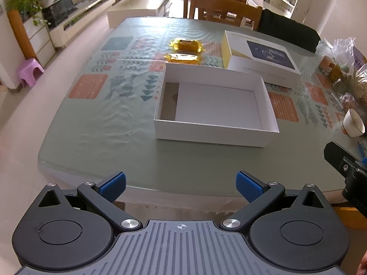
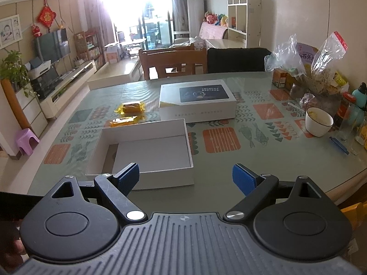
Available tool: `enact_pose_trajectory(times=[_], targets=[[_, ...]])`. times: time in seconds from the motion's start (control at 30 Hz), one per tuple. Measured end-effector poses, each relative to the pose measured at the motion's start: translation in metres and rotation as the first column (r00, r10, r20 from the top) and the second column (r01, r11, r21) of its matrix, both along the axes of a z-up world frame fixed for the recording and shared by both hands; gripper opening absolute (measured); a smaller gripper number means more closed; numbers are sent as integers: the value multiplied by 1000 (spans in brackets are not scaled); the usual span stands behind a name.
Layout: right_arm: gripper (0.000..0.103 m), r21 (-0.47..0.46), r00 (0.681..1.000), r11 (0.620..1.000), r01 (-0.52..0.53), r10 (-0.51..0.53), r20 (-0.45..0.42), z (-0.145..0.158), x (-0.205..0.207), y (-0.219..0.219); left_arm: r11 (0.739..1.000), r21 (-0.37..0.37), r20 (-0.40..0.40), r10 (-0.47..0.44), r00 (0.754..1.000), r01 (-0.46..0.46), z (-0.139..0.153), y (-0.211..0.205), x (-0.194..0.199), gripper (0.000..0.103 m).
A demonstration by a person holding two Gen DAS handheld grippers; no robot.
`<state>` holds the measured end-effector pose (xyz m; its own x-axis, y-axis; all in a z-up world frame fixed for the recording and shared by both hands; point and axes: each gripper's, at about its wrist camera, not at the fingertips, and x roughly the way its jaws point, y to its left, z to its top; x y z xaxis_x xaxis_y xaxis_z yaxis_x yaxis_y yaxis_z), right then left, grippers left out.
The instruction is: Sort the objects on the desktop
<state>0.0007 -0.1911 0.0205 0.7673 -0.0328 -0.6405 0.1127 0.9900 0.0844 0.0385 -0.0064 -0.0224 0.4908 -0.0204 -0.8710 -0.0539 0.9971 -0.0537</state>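
Note:
An open white box (image 1: 215,105) (image 2: 146,151) sits mid-table with nothing in it. Just behind it lie two yellow-wrapped snack packets, the near one (image 1: 181,57) (image 2: 125,120) touching the box's far edge and the far one (image 1: 187,44) (image 2: 131,107) a little beyond. The box's lid (image 1: 261,56) (image 2: 198,99), white with a dark picture, lies to the right of the packets. My left gripper (image 1: 181,186) is open near the table's front edge. My right gripper (image 2: 185,177) is open too, over the box's near right corner. Part of the right gripper's body (image 1: 348,171) shows in the left wrist view.
A white bowl (image 2: 318,121) (image 1: 353,123), plastic bags of food (image 2: 309,73), bottles and a blue pen (image 2: 339,145) crowd the table's right side. Wooden chairs (image 2: 172,63) and a black-draped chair (image 2: 238,60) stand behind the table. A purple stool (image 1: 29,71) is on the floor, left.

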Motion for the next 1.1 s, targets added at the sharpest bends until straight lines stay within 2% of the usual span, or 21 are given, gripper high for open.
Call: enact_pose_trajectory(times=[0.27, 0.47, 0.57, 0.6, 0.7, 0.93, 1.1], targets=[[103, -1, 1000, 1000, -2, 2, 28, 4, 0, 8, 1000, -2, 19, -1, 1000, 1, 0, 7, -3, 103], [103, -65, 996, 998, -18, 24, 81, 2, 3, 18, 1000, 14, -2, -15, 1000, 15, -13, 2, 0, 103], [103, 22, 999, 999, 39, -40, 33, -5, 9, 14, 1000, 1, -16, -19, 1000, 19, -12, 2, 7, 103], [103, 34, 1000, 999, 14, -14, 17, -5, 11, 13, 1000, 3, -15, -29, 999, 29, -11, 3, 10, 103], [103, -39, 999, 998, -48, 48, 2, -7, 10, 16, 999, 9, -14, -40, 999, 40, -9, 4, 15, 103], [103, 4, 1000, 1000, -12, 12, 8, -12, 4, 9, 1000, 23, -13, 3, 1000, -3, -7, 7, 20, 103], [103, -17, 999, 1000, -19, 20, 30, -5, 17, 4, 999, 43, 14, 5, 1000, -6, 0, 3, 26, 103]])
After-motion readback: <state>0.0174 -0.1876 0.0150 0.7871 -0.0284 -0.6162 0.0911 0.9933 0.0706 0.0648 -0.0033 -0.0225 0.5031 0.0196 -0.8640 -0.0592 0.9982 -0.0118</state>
